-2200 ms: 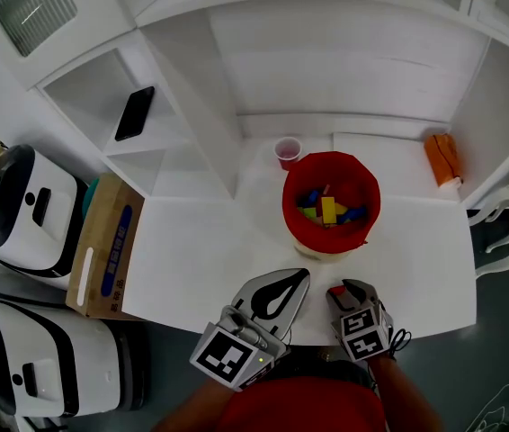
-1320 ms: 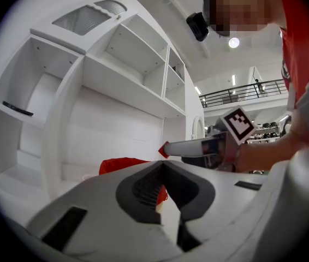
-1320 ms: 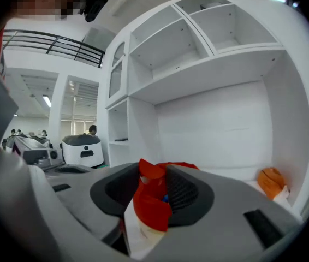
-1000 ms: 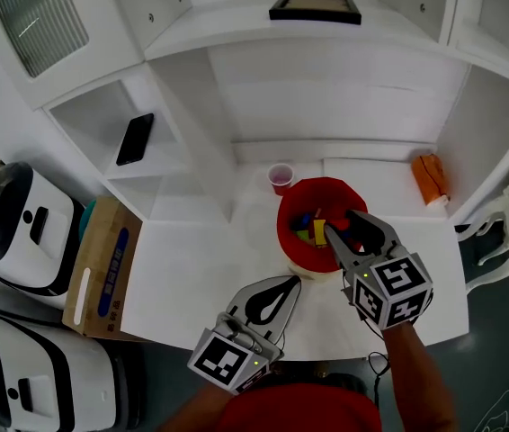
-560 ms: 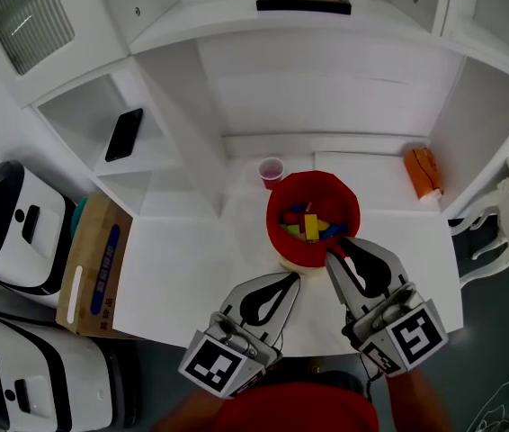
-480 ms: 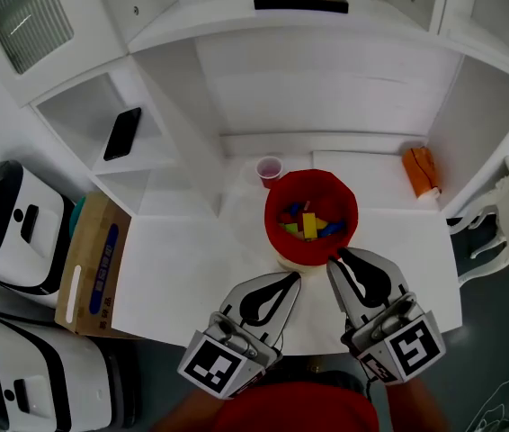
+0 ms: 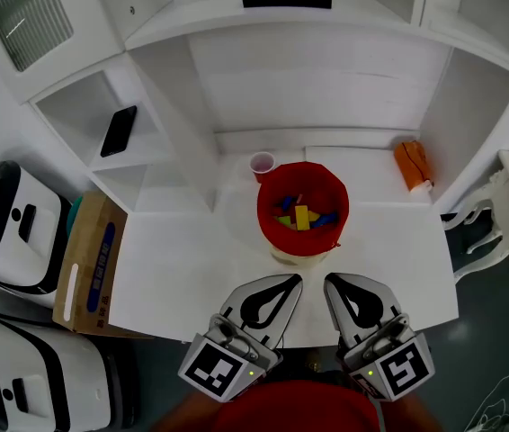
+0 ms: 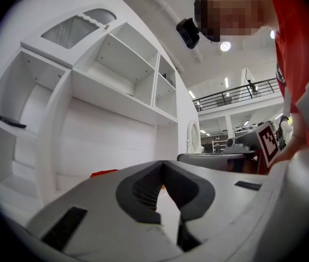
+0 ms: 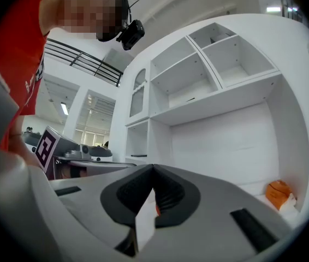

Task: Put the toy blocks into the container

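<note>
Head view: the round red fabric container [image 7: 264,226] stands mid-way back on the white table [image 7: 178,259], holding a heap of coloured toy blocks [image 7: 300,216] in yellow, blue and green. No block shows on the bare tabletop around it. A small pink cup [image 7: 262,163] sits just behind the container and an orange bundle [image 7: 411,161] lies well off to the right.

Left gripper [image 7: 294,280]: at the near table edge, short of the container, jaws pressed together, nothing between them.

Right gripper [image 7: 330,281]: beside the left one, jaws have just been closing and now meet with nothing in them; the right gripper view agrees.

Judgement: the loading step looks finished, since every visible block is inside. The next move calls only for a check of the table for strays hidden behind the container; if one turns up, reopen a gripper and reach for it.
</note>
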Demonstrator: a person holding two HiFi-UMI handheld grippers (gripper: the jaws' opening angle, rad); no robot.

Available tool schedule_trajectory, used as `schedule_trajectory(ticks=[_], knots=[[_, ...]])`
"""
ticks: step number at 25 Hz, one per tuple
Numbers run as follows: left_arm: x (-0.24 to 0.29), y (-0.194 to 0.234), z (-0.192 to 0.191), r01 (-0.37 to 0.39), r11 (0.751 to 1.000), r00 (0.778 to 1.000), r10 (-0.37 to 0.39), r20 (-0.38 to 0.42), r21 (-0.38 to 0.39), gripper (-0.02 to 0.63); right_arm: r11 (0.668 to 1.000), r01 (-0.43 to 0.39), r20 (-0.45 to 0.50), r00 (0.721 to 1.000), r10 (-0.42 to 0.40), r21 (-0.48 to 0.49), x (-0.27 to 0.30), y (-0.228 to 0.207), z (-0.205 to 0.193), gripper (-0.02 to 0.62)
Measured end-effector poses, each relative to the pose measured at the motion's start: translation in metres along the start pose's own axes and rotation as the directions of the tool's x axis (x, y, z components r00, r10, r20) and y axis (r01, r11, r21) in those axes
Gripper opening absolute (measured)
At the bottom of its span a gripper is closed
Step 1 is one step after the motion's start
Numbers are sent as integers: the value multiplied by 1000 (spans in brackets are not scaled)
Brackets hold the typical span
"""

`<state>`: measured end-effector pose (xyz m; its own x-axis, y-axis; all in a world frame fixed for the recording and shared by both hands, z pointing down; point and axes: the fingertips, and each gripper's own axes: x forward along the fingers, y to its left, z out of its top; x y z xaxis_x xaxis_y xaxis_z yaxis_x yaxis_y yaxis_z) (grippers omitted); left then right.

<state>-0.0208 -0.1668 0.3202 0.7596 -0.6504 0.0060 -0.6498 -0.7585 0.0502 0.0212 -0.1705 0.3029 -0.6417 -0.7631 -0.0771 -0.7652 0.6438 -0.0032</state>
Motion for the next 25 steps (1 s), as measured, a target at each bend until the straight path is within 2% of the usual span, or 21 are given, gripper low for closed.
schedule_trajectory(ticks=[25], knots=[[6, -16, -8, 7, 1000, 1000, -7, -17, -6, 9, 1000, -10, -17, 1000, 11, 16, -13, 2, -13, 5]])
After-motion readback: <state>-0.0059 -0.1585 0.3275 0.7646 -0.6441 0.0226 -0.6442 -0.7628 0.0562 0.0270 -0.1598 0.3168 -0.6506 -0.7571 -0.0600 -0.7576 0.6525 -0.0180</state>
